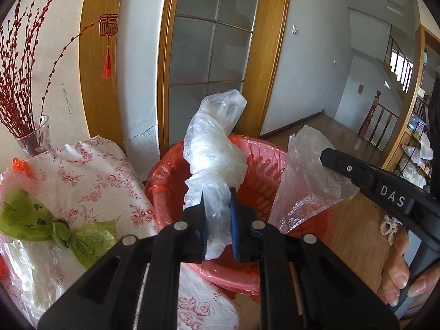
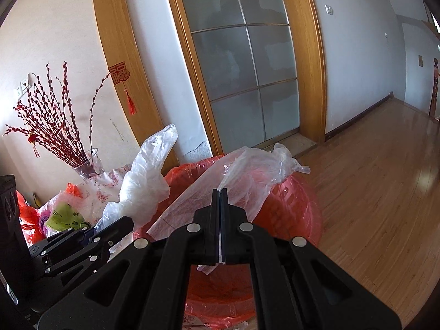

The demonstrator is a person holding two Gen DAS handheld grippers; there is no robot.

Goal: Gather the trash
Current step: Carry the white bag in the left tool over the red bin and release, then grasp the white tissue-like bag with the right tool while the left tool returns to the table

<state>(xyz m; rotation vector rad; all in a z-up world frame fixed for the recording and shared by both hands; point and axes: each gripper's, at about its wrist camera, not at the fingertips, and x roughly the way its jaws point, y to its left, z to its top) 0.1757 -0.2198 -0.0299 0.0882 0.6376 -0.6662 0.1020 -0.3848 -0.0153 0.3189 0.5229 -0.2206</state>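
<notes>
A red bin lined with a red plastic bag (image 1: 264, 165) stands on the floor beside the table; it also shows in the right wrist view (image 2: 291, 209). My left gripper (image 1: 217, 214) is shut on a twisted clear plastic bag (image 1: 217, 148), held upright over the bin; that bag also shows in the right wrist view (image 2: 145, 181). My right gripper (image 2: 220, 192) is shut on a flat clear plastic bag (image 2: 247, 170) above the bin's rim; this bag also shows in the left wrist view (image 1: 305, 181).
A table with a floral cloth (image 1: 90, 170) stands left of the bin and carries a green knotted bag (image 1: 35, 217), an orange bag (image 2: 27, 217) and a glass vase of red branches (image 1: 33, 137). A glass door (image 2: 242, 63) is behind. Wooden floor (image 2: 379, 192) extends right.
</notes>
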